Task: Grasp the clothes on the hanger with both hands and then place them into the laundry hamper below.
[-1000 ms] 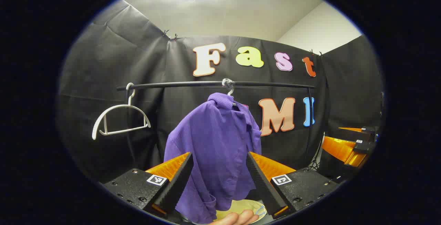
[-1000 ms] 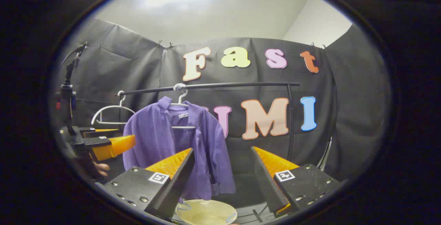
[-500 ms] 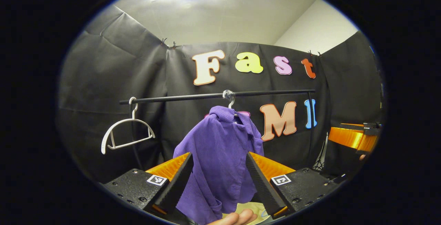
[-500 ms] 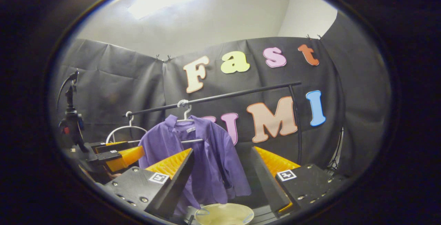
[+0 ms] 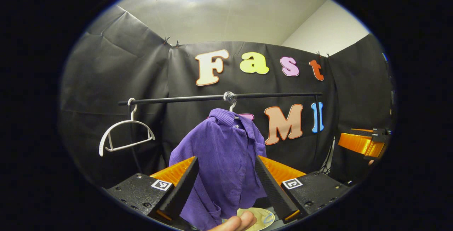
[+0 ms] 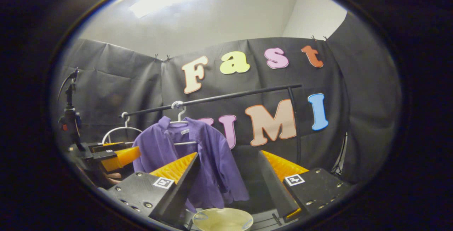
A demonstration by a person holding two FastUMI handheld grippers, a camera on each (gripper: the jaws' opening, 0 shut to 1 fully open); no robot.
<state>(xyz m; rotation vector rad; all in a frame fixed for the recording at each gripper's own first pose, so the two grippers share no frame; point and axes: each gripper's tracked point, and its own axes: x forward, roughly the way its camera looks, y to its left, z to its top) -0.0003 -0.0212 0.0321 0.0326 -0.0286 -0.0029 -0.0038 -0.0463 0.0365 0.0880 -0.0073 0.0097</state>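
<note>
A purple shirt [image 5: 223, 156] hangs on a white hanger from a black rail [image 5: 198, 98]; in the right gripper view the same shirt [image 6: 208, 163] hangs left of centre under the rail [image 6: 226, 97]. A pale round hamper [image 5: 260, 217] sits below it, and its rim [image 6: 222, 219] lies low in the right gripper view. My left gripper [image 5: 226, 163] is open, some way short of the shirt. My right gripper [image 6: 229, 156] is open too, pointing right of the shirt. The left gripper [image 6: 120, 155] is at far left in the right gripper view, and the right gripper [image 5: 361, 142] at far right in the left gripper view.
An empty white hanger [image 5: 124, 132] hangs at the rail's left end. The rail's right post [image 6: 295, 125] stands upright. A camera stand [image 6: 69, 117] is at the far left of the booth. A fingertip [image 5: 235, 224] pokes in at the bottom edge.
Both views shifted slightly: the right gripper tilted, so the rail now slants, and the shirt drifted a little left. Both grippers stayed open and touched nothing.
</note>
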